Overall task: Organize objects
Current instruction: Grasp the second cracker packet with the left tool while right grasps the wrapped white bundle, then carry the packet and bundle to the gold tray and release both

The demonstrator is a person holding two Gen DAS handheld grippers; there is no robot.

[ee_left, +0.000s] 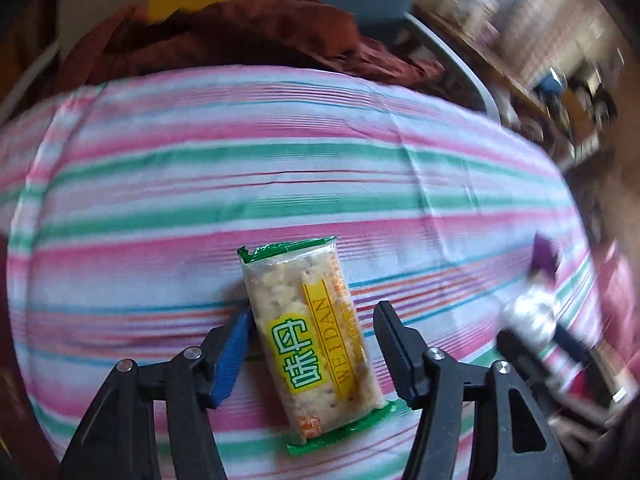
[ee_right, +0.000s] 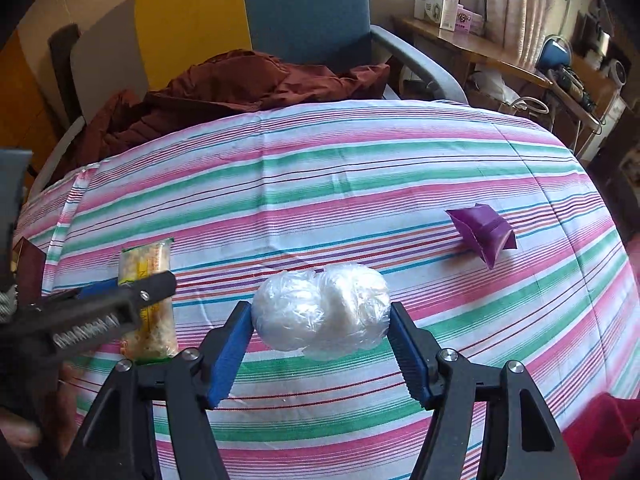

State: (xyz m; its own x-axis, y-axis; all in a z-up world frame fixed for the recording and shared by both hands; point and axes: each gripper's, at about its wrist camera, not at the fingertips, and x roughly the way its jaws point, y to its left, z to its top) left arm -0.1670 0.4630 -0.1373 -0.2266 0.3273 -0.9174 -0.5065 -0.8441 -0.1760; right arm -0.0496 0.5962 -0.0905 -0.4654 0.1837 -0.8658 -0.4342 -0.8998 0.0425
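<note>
While both hands work over the striped tabletop [ee_right: 360, 168], each pair of tongs stands around its own snack. The left tongs [ee_left: 312, 354] are spread, with the cracker packet [ee_left: 310, 338] lying flat on the cloth between them. The blue pad [ee_left: 230, 360] sits just beside the packet's left edge, and the right pad is clearly apart from it, so nothing is being squeezed. I think the packet is either just set down or about to be picked up; the pictures alone cannot tell me which.

The right tongs [ee_right: 322, 354] have a pad against each end of a clear plastic-wrapped bundle [ee_right: 322, 312] with something white inside. The wrap fills the whole gap, so it looks pinched. Holding it by the ends keeps the soft, round thing from rolling away.

A small purple pouch [ee_right: 482, 234] lies well apart on the right side of the cloth, untouched. It probably needs sorting too.

Behind the tabletop a brown jacket [ee_right: 248, 84] is heaped on a blue chair [ee_right: 308, 12]. Since the snacks are spread out, lining them up near each other seems the goal.
</note>
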